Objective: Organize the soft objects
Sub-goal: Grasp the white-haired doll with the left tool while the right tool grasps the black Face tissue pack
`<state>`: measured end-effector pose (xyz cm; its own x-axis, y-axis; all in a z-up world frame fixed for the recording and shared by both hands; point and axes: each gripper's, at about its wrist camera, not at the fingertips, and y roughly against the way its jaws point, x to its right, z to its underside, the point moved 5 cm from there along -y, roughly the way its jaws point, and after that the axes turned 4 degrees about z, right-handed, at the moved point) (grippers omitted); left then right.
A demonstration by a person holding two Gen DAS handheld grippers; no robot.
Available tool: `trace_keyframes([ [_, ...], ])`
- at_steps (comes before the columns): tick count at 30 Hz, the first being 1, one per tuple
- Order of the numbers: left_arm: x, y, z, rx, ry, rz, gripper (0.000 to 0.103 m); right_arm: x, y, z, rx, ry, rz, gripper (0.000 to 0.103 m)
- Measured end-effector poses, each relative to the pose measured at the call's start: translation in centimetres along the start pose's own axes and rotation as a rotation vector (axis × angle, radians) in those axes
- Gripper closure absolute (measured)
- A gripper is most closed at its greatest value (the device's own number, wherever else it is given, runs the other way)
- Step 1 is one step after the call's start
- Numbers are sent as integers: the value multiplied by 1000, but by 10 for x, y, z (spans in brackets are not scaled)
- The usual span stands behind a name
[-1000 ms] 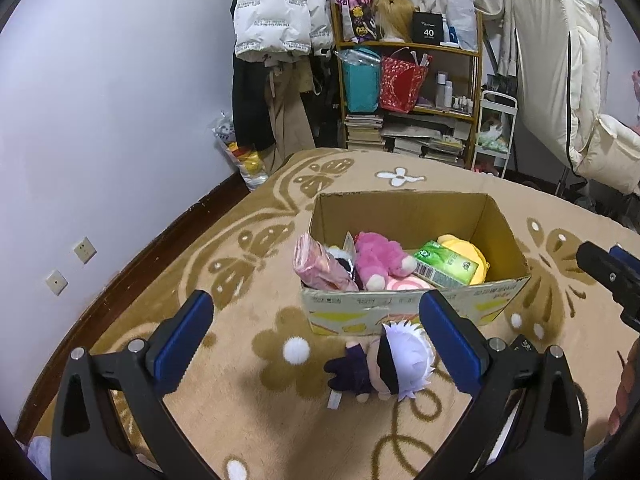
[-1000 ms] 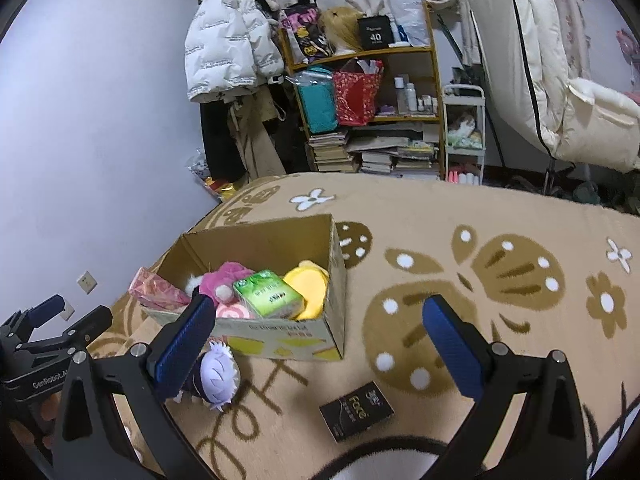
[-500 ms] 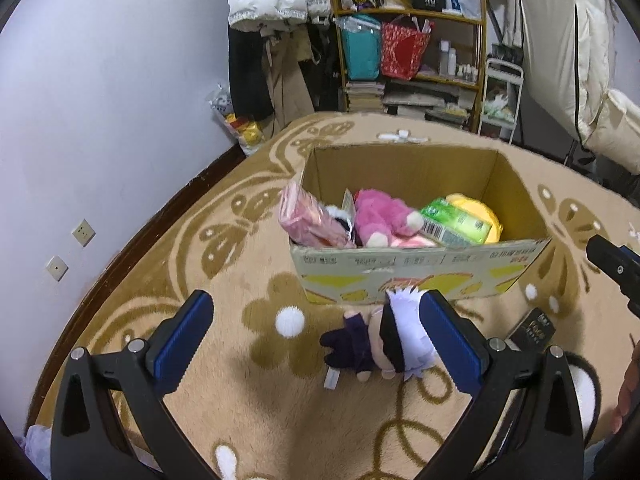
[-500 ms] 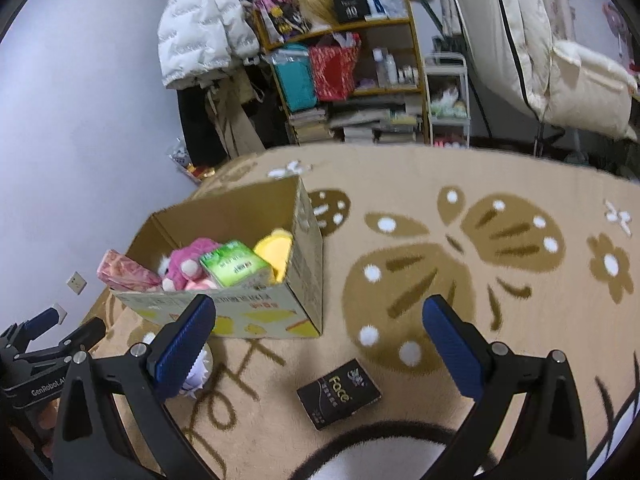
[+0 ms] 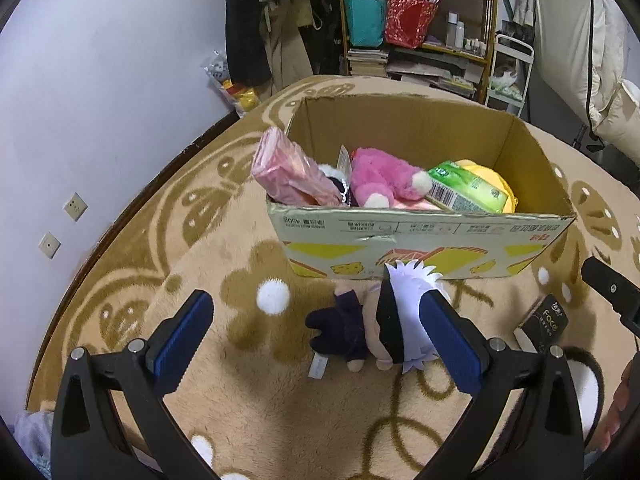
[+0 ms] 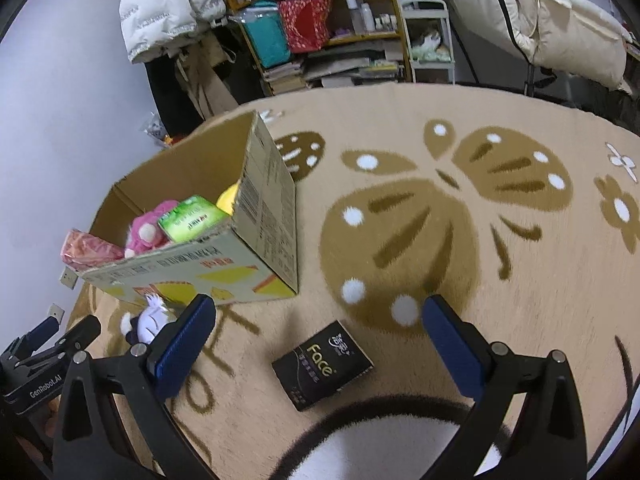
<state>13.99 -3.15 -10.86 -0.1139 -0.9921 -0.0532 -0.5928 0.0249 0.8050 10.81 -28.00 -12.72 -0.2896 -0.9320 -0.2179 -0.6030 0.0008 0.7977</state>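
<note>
A cardboard box (image 5: 420, 236) stands on the rug and holds a pink plush (image 5: 380, 178), a pink packet (image 5: 288, 172), a green tissue pack (image 5: 464, 192) and a yellow plush (image 5: 496, 176). A small doll with white hair and dark clothes (image 5: 376, 324) lies on the rug in front of the box. My left gripper (image 5: 320, 336) is open and hovers just above the doll. My right gripper (image 6: 316, 340) is open above a black "Face" tissue pack (image 6: 322, 364) lying right of the box (image 6: 224, 264). The doll (image 6: 150, 318) shows partly behind its left finger.
A patterned tan rug (image 6: 440, 208) covers the floor. A cluttered wooden shelf (image 5: 416, 28) and hanging coats (image 5: 276, 12) stand behind the box. A white padded chair (image 6: 560, 28) is at the far right. The wall (image 5: 100, 100) runs along the left.
Both grippers have moved down and forward. The box, the doll and the black pack now look closer and larger. Both stay open.
</note>
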Motion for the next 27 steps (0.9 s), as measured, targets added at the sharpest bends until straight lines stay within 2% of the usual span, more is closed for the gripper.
trace_keyframes([
  [13, 0, -19, 8, -50, 29, 36, 1, -8, -24, 16, -89, 39, 14, 0],
  [27, 29, -28, 10, -61, -51, 57, 1, -2, -44, 22, -154, 0, 27, 0],
])
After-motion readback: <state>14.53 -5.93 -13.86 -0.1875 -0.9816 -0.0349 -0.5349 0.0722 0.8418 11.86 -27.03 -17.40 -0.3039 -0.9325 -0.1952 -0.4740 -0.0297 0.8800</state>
